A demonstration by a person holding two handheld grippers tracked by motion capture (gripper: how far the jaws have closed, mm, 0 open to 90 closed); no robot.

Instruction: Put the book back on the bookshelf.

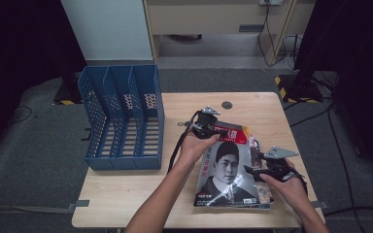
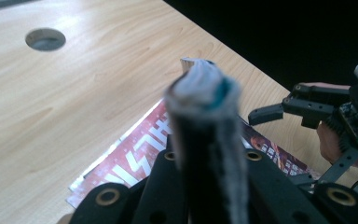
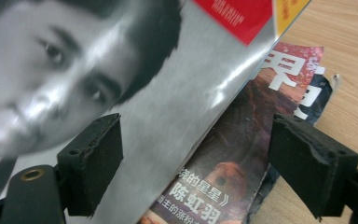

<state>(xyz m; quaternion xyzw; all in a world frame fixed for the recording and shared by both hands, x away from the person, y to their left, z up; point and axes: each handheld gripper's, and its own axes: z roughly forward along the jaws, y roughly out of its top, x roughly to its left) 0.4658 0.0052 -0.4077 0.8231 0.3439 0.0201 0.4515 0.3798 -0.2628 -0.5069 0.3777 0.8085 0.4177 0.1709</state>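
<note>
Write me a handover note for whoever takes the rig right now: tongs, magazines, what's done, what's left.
Left tongs: shut on the far edge of the top glossy magazine with the black-and-white portrait cover, that edge lifted off the table.
Right tongs: open, hovering at the stack's right side, holding nothing.
Second magazine with a red cover lies underneath on the light wooden table.
Blue plastic three-slot file rack stands at the left, slots seemingly unfilled.
Done: top magazine gripped.
Left, probably: carry it into a rack slot, then the other.
</note>
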